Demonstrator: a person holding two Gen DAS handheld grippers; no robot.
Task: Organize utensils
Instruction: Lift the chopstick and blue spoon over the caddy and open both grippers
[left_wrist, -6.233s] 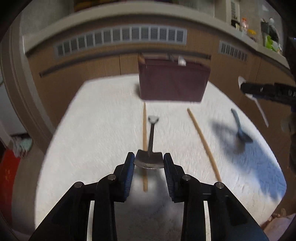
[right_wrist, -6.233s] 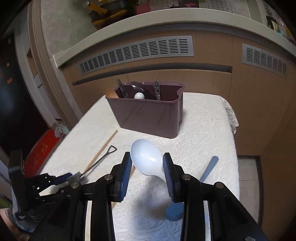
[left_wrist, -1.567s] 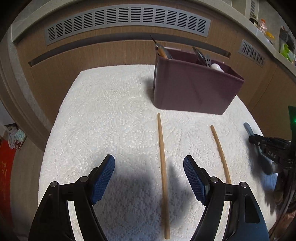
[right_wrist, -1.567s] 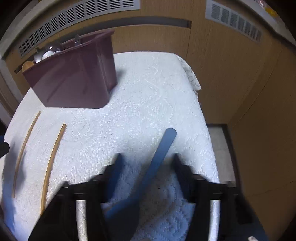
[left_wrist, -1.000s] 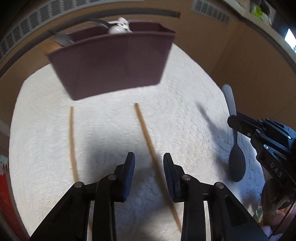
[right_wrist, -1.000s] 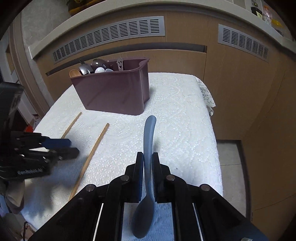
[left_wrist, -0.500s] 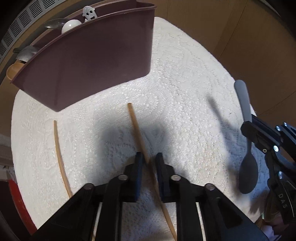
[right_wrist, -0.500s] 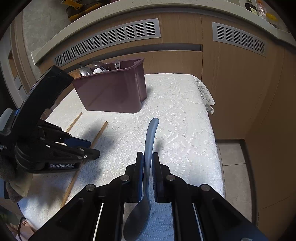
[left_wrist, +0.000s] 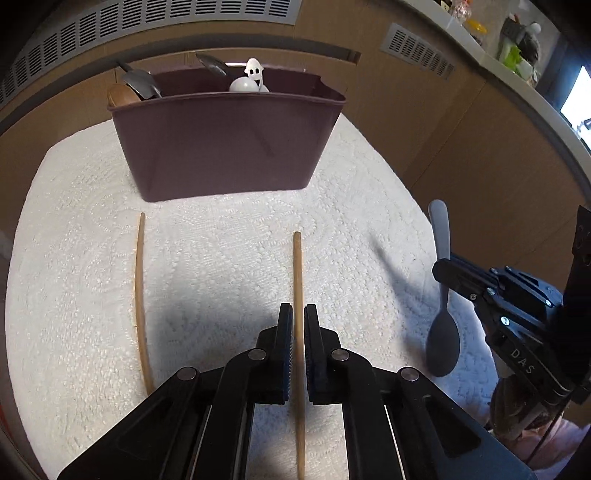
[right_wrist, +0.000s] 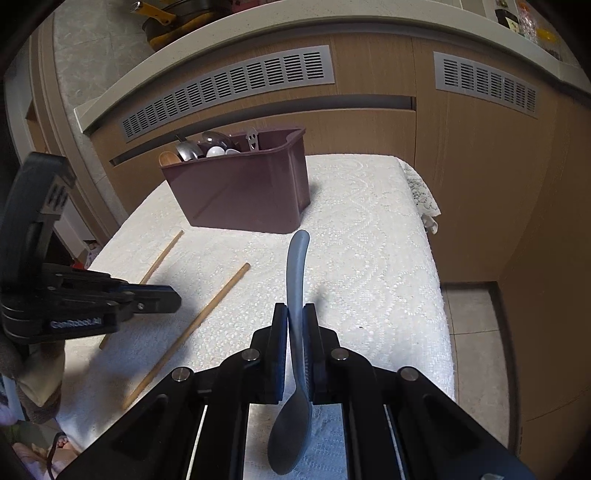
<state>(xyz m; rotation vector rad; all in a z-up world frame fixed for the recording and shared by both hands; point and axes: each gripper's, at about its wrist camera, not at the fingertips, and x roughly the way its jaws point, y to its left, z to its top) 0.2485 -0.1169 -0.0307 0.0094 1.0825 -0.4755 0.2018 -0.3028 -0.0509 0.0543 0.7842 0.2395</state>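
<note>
A maroon utensil bin (left_wrist: 225, 147) (right_wrist: 243, 192) stands at the back of the white lace-covered table, with several spoons in it. My left gripper (left_wrist: 297, 318) is shut on a wooden chopstick (left_wrist: 297, 266), which also shows in the right wrist view (right_wrist: 207, 314). A second chopstick (left_wrist: 139, 295) lies to its left on the cloth. My right gripper (right_wrist: 294, 314) is shut on a grey-blue spoon (right_wrist: 295, 280), handle forward, bowl hanging back; the spoon also shows in the left wrist view (left_wrist: 441, 295).
Wooden cabinets with vent grilles stand behind the table. The table's right edge (right_wrist: 439, 280) drops to a tiled floor. My left gripper shows at the left of the right wrist view (right_wrist: 110, 295).
My left gripper has closed on the right-hand chopstick and turned to face the bin. My right gripper still holds the spoon, raised a little.
</note>
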